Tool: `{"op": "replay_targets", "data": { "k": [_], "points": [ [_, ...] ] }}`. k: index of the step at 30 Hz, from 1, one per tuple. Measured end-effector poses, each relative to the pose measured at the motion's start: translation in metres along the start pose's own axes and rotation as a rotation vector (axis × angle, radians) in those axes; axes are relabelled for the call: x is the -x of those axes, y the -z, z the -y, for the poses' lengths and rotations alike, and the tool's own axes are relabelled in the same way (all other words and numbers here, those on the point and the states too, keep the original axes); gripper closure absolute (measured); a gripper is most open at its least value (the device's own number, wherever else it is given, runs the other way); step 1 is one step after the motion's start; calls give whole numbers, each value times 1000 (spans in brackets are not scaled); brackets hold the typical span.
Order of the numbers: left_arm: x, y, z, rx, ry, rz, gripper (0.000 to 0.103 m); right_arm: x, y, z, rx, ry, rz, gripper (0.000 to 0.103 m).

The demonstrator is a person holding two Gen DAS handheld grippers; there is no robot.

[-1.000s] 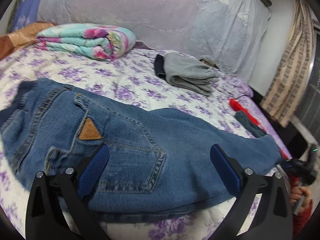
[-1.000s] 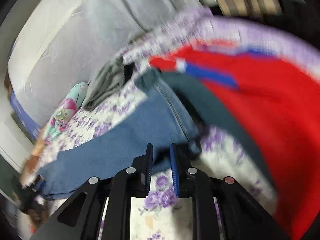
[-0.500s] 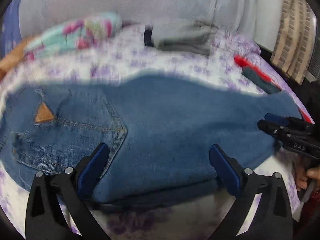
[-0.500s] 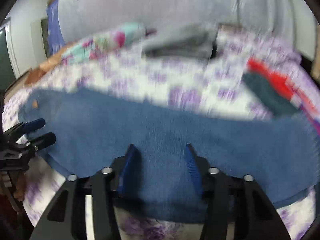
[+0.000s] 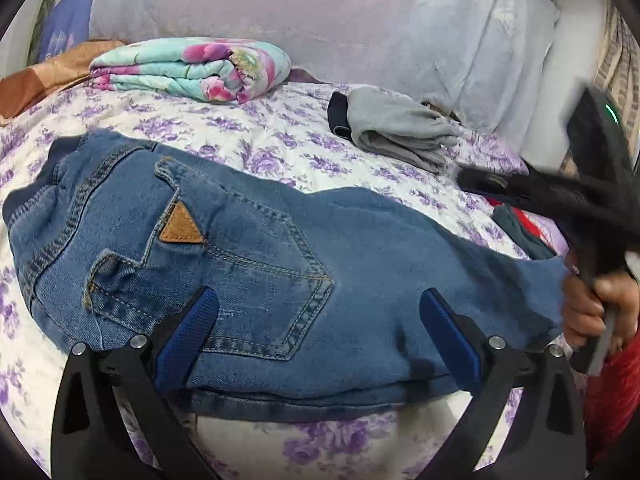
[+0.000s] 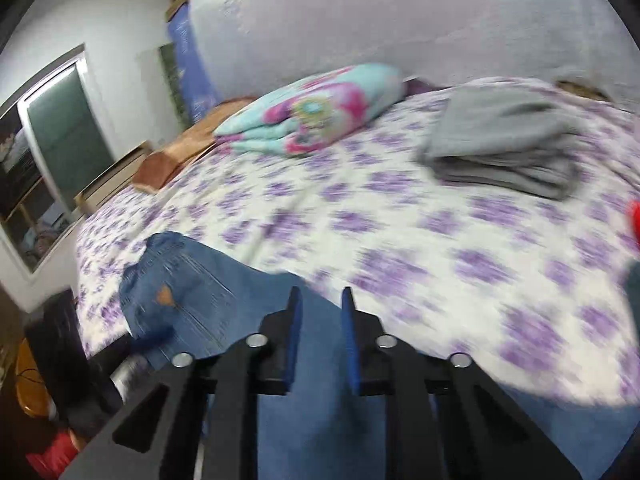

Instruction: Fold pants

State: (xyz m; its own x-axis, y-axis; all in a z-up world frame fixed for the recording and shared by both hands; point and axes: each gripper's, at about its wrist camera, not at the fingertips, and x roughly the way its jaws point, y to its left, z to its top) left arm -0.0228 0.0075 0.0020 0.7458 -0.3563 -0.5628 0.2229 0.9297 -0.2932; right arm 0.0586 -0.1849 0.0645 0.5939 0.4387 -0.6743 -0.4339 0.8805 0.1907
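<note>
Blue jeans [image 5: 280, 280] lie folded lengthwise across the purple-flowered bed, waist and back pocket with a tan triangle patch at the left. My left gripper [image 5: 318, 328] is wide open and empty, its blue pads just above the near edge of the jeans. My right gripper [image 6: 318, 320] is open with a narrow gap and empty, above the jeans [image 6: 192, 300]. In the left wrist view it shows blurred at the right [image 5: 560, 196], held in a hand above the leg end.
A folded floral blanket [image 5: 192, 68] and a folded grey garment [image 5: 400, 128] lie at the back of the bed. Red and dark green clothes [image 5: 520, 228] lie at the right edge. A window [image 6: 60, 136] is at the left.
The right gripper has opened from shut, narrowed its gap again, and swung left over the jeans. The left gripper stays wide open over the near edge. The jeans lie as before.
</note>
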Motion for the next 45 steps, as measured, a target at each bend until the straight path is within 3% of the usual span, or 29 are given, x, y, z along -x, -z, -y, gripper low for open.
{"op": "replay_targets", "data": {
  "k": [3, 6, 9, 13, 16, 18, 19, 21, 22, 25, 29, 31, 34, 36, 40, 42, 45],
  "points": [
    [-2, 2, 7, -31, -30, -10, 5, -41, -2, -22, 51, 5, -89, 97],
    [-2, 3, 6, -25, -20, -9, 5, -78, 4, -17, 52, 65, -158, 103],
    [-5, 1, 4, -16, -3, -14, 5, -84, 0, 4, -44, 3, -151, 103],
    [-5, 3, 6, -25, -13, -16, 5, -57, 5, 6, -71, -10, -63, 103],
    [-2, 3, 2, -8, 8, -6, 5, -26, 13, 3, -67, -27, 4, 98],
    [-2, 2, 2, -4, 14, -2, 5, -29, 22, 10, -92, -14, -32, 94],
    [-3, 2, 2, -5, 11, -4, 5, -39, 27, 15, -109, -9, -68, 82],
    [-5, 1, 4, -16, 1, -10, 5, -55, 36, 27, -153, -35, -107, 84],
    [-6, 1, 4, -20, -4, -12, 5, -48, 33, 30, -172, -39, -92, 88],
    [-5, 1, 3, -14, 2, -8, 5, -10, 39, 26, -158, 46, 35, 82],
    [-4, 2, 1, -6, 15, -2, 5, 65, 78, 23, -158, 105, 206, 45],
    [-4, 2, 1, -5, 16, -1, 5, 101, 108, 29, -174, 147, 236, 35],
    [-2, 3, 0, -1, 26, 6, 5, 141, 147, 46, -196, 267, 200, 33],
    [1, 4, -1, 10, 39, 18, 5, 169, 172, 66, -264, 303, 175, 33],
    [5, 6, -4, 30, 50, 33, 5, 210, 221, 130, -565, 265, 160, 33],
    [6, 6, -4, 32, 47, 36, 5, 223, 241, 163, -723, 232, 215, 33],
    [5, 6, -3, 28, 37, 35, 5, 227, 252, 197, -859, 137, 291, 33]
  ]
}}
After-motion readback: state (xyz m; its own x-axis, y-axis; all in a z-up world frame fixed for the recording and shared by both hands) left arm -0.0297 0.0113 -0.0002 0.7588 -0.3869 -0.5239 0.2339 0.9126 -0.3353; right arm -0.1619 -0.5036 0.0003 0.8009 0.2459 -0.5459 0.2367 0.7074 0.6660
